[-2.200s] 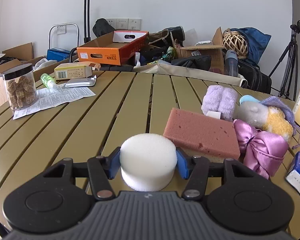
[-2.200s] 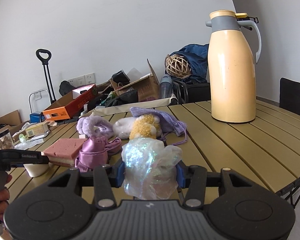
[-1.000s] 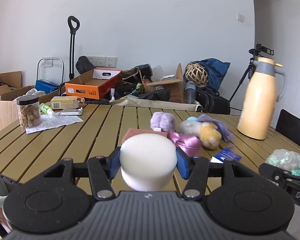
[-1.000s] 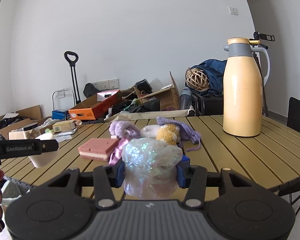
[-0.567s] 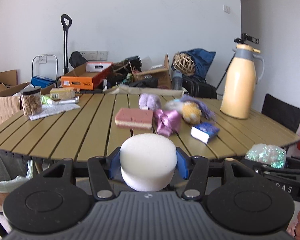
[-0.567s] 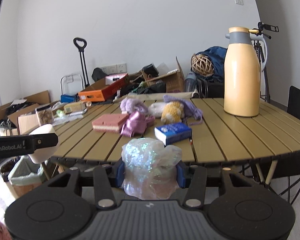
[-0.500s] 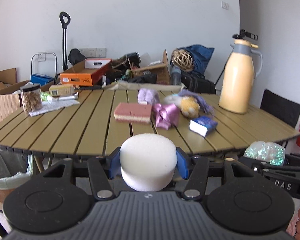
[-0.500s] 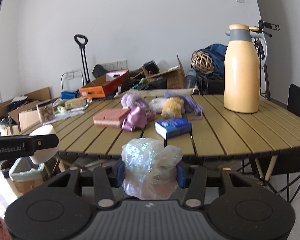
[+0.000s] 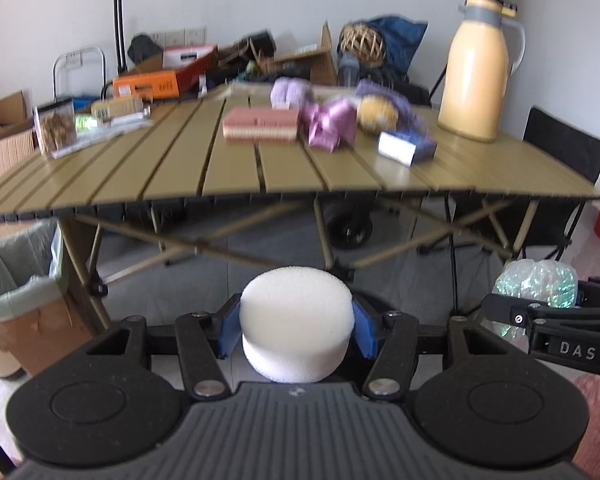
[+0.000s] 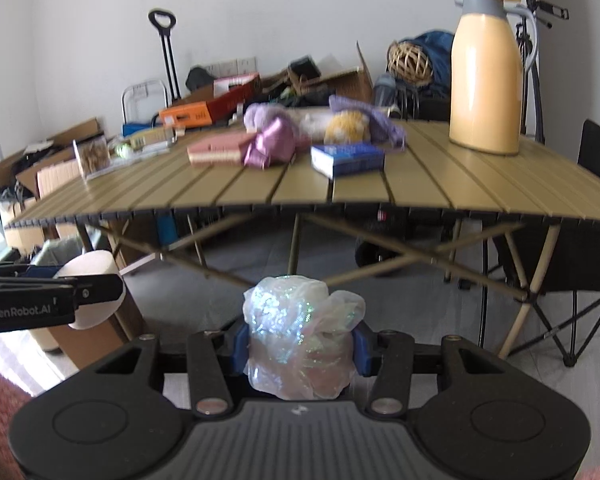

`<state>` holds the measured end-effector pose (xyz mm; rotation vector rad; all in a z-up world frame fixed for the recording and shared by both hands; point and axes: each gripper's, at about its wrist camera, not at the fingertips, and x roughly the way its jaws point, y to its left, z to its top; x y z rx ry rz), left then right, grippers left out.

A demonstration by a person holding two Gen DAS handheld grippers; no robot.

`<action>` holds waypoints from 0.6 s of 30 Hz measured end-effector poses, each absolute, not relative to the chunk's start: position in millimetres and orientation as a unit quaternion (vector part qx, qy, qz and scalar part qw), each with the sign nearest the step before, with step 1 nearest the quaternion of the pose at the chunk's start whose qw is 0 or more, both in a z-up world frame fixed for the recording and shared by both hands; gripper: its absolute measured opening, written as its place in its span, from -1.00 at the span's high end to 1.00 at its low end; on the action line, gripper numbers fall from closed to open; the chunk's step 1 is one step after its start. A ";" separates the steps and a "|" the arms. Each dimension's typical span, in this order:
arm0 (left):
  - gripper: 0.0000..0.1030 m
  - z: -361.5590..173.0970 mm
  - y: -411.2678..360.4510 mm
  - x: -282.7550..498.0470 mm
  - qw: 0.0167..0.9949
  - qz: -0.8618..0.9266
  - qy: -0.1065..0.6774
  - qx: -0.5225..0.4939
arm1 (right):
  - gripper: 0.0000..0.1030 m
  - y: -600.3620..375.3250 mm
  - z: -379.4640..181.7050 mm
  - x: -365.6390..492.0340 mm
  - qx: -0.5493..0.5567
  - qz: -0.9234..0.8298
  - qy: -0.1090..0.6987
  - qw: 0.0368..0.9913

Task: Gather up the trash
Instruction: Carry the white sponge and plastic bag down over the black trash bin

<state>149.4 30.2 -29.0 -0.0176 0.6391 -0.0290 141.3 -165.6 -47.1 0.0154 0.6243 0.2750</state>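
Observation:
My left gripper (image 9: 296,330) is shut on a white round foam puck (image 9: 296,316) and holds it in the air below and in front of the table edge. My right gripper (image 10: 300,344) is shut on a crumpled iridescent plastic bag (image 10: 300,332), level with the left one. The bag also shows in the left wrist view (image 9: 536,286), and the puck in the right wrist view (image 10: 96,288). A cardboard bin lined with a pale green bag (image 9: 20,272) stands on the floor at the left, under the table's corner.
The slatted olive folding table (image 9: 236,184) carries a pink sponge (image 9: 260,128), a purple bow (image 9: 330,126), plush toys (image 9: 374,110), a blue box (image 9: 406,146), a yellow thermos (image 9: 476,72) and a snack jar (image 9: 54,128). A black chair (image 10: 596,184) stands right.
Both grippers have pulled back from the table and dropped below its edge, still holding the puck and the bag. The lined bin has come more fully into view at the left.

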 end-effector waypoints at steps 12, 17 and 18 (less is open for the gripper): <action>-0.10 -81.6 40.9 162.2 0.917 0.008 0.398 -0.015 | 0.08 -160.7 -88.5 146.0 0.001 0.127 0.383 0.915; -0.10 -100.3 43.9 168.9 0.903 0.018 0.429 -0.017 | 0.08 -163.3 -108.8 150.5 0.008 0.117 0.412 0.904; -0.10 -103.3 43.9 170.5 0.900 0.021 0.434 -0.015 | 0.08 -163.3 -111.7 151.7 0.008 0.116 0.415 0.902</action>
